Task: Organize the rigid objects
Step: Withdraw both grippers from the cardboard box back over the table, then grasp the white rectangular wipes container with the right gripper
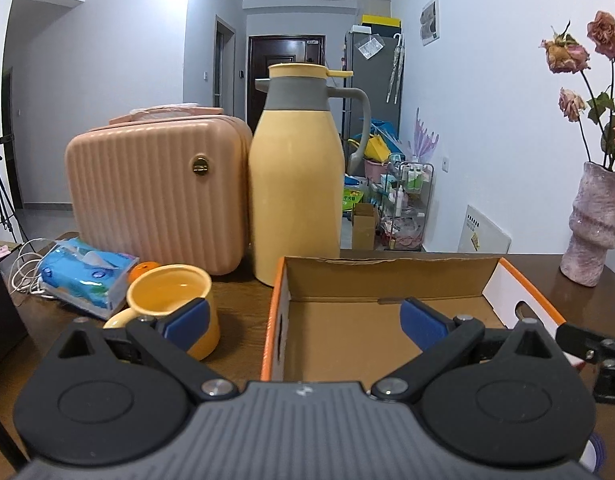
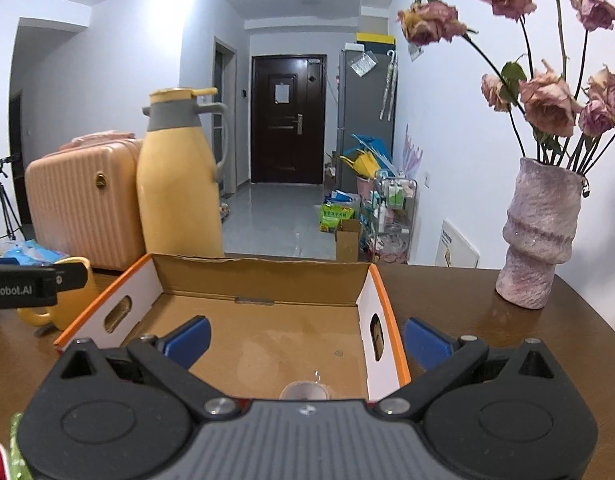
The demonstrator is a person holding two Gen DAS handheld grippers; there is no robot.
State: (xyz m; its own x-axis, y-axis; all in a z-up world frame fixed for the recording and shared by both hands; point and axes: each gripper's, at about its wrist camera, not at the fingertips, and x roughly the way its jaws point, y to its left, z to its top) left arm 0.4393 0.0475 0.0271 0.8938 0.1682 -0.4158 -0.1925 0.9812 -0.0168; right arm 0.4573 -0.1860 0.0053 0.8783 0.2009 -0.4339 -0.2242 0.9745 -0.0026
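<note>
My dark wooden table fronts a white-walled hallway with a dark door. On it: ribbed pink case, smooth yellow flask, open cardboard box, yellow mug. Only the left view shows tissues clearly. My left gripper and right gripper gape wide, holding nothing.

Open cardboard box, orange-edged with white side walls, upright on the table. Yellow mug upright just left of it; yellow thermos jug standing behind.
</note>
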